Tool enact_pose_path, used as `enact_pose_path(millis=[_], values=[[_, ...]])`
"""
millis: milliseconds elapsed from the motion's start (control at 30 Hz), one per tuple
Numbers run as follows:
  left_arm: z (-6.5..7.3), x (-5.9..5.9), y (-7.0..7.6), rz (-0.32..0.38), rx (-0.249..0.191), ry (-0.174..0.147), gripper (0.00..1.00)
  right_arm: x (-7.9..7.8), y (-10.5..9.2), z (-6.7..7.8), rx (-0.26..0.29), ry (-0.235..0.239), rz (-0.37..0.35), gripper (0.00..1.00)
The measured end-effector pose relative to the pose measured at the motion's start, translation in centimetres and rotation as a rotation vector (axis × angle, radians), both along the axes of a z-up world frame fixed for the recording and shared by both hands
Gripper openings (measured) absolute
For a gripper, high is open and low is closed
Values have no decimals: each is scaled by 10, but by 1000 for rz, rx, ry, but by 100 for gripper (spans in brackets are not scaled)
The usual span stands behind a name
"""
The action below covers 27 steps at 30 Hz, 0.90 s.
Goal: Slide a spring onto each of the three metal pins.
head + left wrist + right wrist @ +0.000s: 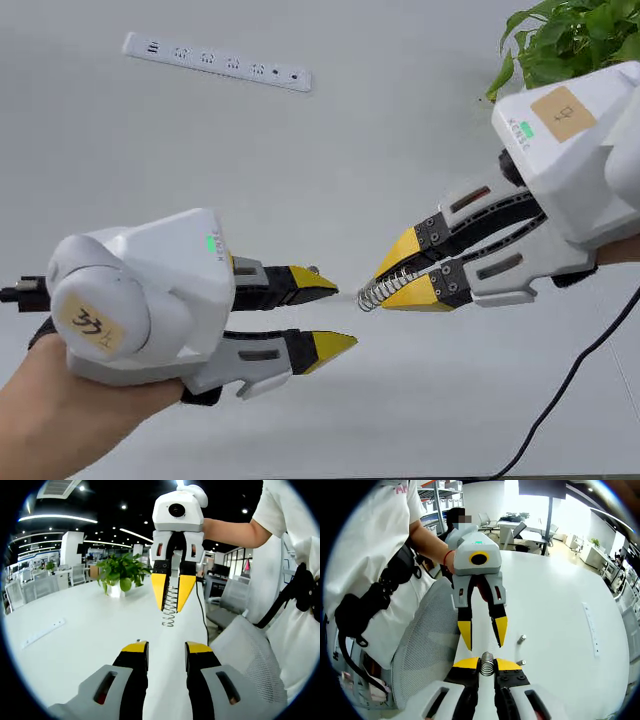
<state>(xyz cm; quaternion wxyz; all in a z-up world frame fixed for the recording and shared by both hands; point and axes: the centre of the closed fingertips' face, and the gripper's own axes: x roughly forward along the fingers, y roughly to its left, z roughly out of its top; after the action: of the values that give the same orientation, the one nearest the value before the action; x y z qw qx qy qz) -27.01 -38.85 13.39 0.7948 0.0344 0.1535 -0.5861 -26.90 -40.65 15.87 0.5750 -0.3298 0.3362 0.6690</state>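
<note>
The spring (373,294) is held in the right gripper (384,288). The two yellow tips are closed on it, one on each side. Most of the spring pokes out past the tips. It points at the left gripper (345,315) and is up in the air, above the white table (300,180).

In the left gripper view the spring (169,617) hangs down from the right gripper (170,608), and you can see its coils. In the right gripper view you look at the spring (487,661) from its end, so it looks like a little ring between the tips.

The left gripper is open. There is a gap between its two yellow tips, and nothing is in it. The two grippers face each other, tip to tip. They are near but do not touch. The spring's free end is close to the left gripper's top tip.

In the right gripper view two small metal pins (521,639) stand up on the table. One is farther away and one is closer (521,662), and they are near each other. No spring is on them.

A white power strip (215,60) lies flat at the far side of the table. A green plant (570,35) is in the far right corner. A black cable (570,390) runs down over the table under the right gripper.
</note>
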Motion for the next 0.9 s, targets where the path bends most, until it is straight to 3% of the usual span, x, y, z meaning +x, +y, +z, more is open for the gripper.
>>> enact_pose_path(millis=[433,600,700,900], values=[[-15,9,36,77,38,-7,42,20,-26,-15,-52,-22,-94,7],[-28,12,50,101,67,-6,49,33,-38,-24,-77,-24,-139,7],[-33,14,57,113,80,-28,55,41,-45,-31,-96,-27,-171,7],[-39,20,70,150,72,-25,70,54,-53,-45,-132,-30,-212,7]])
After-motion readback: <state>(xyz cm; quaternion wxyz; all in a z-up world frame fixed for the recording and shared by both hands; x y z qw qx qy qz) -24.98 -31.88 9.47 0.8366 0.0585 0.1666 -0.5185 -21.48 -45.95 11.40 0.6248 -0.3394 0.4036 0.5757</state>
